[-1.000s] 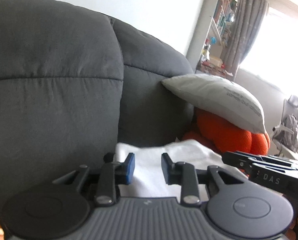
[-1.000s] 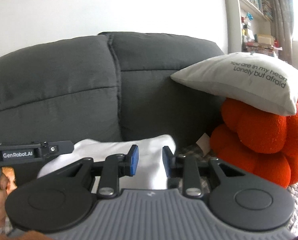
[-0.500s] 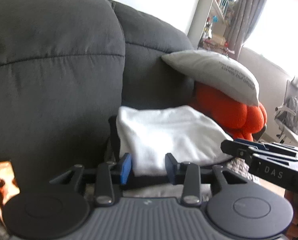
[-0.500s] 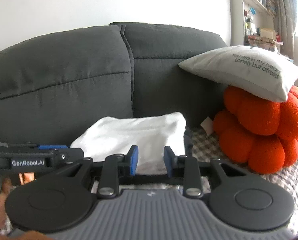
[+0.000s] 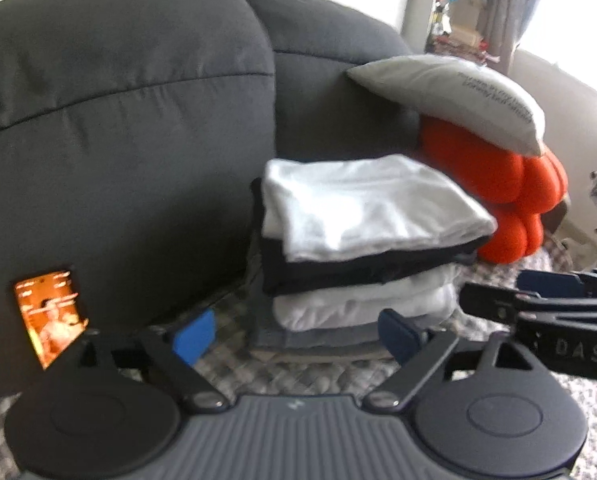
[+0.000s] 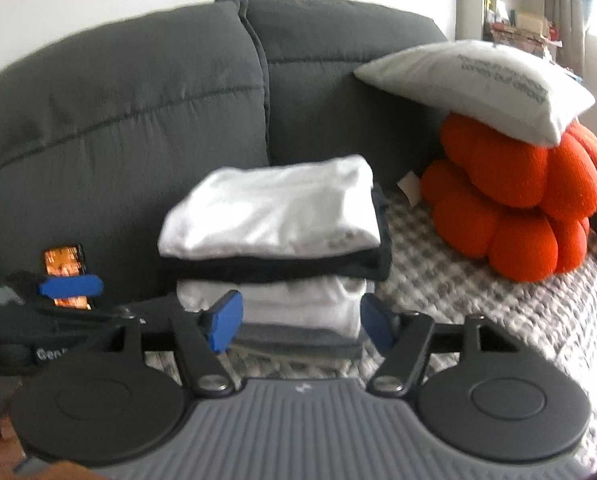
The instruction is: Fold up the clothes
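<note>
A stack of folded clothes (image 5: 358, 272) stands on the sofa seat. A white folded garment (image 5: 362, 204) (image 6: 274, 208) lies on top, over a black one (image 6: 274, 266), another white one and a grey one at the bottom. My left gripper (image 5: 296, 336) is open, level with the lower part of the stack and a little short of it, holding nothing. My right gripper (image 6: 300, 322) is open too, its blue pads either side of the lower white layer without touching. Each gripper shows at the edge of the other's view.
The dark grey sofa backrest (image 5: 118, 140) rises behind the stack. A white pillow with printed text (image 6: 482, 80) rests on an orange knobbly cushion (image 6: 518, 208) to the right. A checked blanket (image 6: 478, 292) covers the seat. A phone with an orange screen (image 5: 50, 316) leans at the left.
Both grippers went from nearly shut to wide open and drew back from the white garment. It now lies on top of the stack, whose lower layers have come into view.
</note>
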